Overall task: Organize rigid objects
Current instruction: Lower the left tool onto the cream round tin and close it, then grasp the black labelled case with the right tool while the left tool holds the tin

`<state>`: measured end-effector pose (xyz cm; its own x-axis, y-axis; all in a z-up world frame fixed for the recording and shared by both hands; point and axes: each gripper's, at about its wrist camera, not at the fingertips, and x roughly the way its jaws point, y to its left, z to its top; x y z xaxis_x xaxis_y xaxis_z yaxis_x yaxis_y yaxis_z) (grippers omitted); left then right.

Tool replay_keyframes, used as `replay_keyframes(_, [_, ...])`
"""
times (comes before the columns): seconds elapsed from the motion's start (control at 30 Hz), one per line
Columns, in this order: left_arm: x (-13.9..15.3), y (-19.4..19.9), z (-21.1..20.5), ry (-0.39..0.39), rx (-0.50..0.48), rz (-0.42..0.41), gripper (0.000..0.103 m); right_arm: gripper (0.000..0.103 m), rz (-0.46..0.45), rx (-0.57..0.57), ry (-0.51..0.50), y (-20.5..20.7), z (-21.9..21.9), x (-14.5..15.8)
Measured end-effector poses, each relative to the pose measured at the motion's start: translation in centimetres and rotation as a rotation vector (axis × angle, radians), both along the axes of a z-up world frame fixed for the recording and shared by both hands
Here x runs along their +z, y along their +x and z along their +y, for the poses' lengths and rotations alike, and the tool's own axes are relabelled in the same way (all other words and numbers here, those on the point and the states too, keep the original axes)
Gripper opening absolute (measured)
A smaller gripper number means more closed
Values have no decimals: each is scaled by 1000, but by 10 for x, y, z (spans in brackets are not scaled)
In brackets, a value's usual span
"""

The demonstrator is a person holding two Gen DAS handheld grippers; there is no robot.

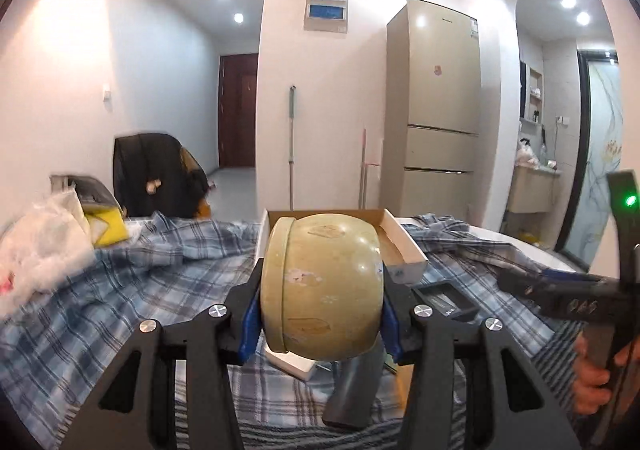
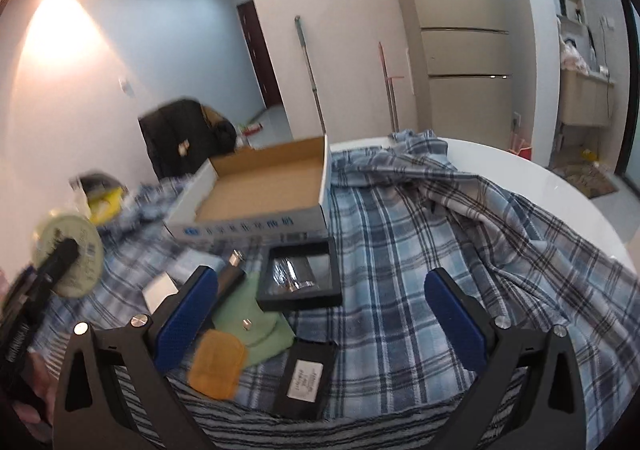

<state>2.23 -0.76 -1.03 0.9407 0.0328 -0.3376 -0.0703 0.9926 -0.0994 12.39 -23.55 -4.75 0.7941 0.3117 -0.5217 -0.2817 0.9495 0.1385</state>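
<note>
Left wrist view first: the left gripper point(image 1: 320, 304) has its two blue-padded fingers point(image 1: 249, 320) clamped on a pale yellow-green jar point(image 1: 320, 286), lying on its side between them, lid end to the left. It's held up off the checked cloth point(image 1: 132, 290), in front of the open cardboard box point(image 1: 404, 246) sitting just behind it. Below the jar there's a white block point(image 1: 294, 364) and a grey handle-like piece point(image 1: 352, 390) on the cloth, and a small black frame point(image 1: 444, 300) lies off to the right near the box's corner. At the far right edge the right gripper point(image 1: 560, 290) comes in sideways, a green light on its body and fingers of the person's hand point(image 1: 592, 374) wrapped around the grip. A crumpled plastic bag point(image 1: 40, 246) and a yellow pack point(image 1: 106, 228) sit at the left.

Over to the right wrist view: the right gripper point(image 2: 320, 314) hangs over the cloth point(image 2: 440, 250) with its fingers point(image 2: 188, 314) spread wide, nothing between them. Beneath lie the black frame point(image 2: 300, 278), a green cloth piece point(image 2: 256, 314), an orange-brown pad point(image 2: 218, 364) and a black case with a white label point(image 2: 306, 382). The box point(image 2: 260, 186) stands beyond, its cardboard floor bare. At the far left, blurred, the left gripper point(image 2: 56, 266) carries the jar point(image 2: 68, 254), well left of the box. The white table point(image 2: 540, 186) shows at the right.
</note>
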Motion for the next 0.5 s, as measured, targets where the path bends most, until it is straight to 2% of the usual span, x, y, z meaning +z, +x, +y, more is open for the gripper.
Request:
replay_keyframes(0.07, [1, -2, 13, -75, 31, -18, 51, 103, 27, 10, -53, 2, 9, -6])
replay_keyframes(0.17, [3, -4, 13, 6, 89, -51, 51, 98, 59, 29, -106, 3, 18, -13])
replay_keyframes(0.23, [3, -5, 12, 10, 81, -58, 51, 97, 59, 38, -124, 2, 20, -13])
replay_keyframes(0.33, [1, -5, 5, 53, 72, -57, 51, 89, 87, 29, -147, 2, 23, -15])
replay_keyframes(0.5, [0, -11, 8, 42, 60, -70, 51, 85, 173, 32, -153, 1, 18, -19])
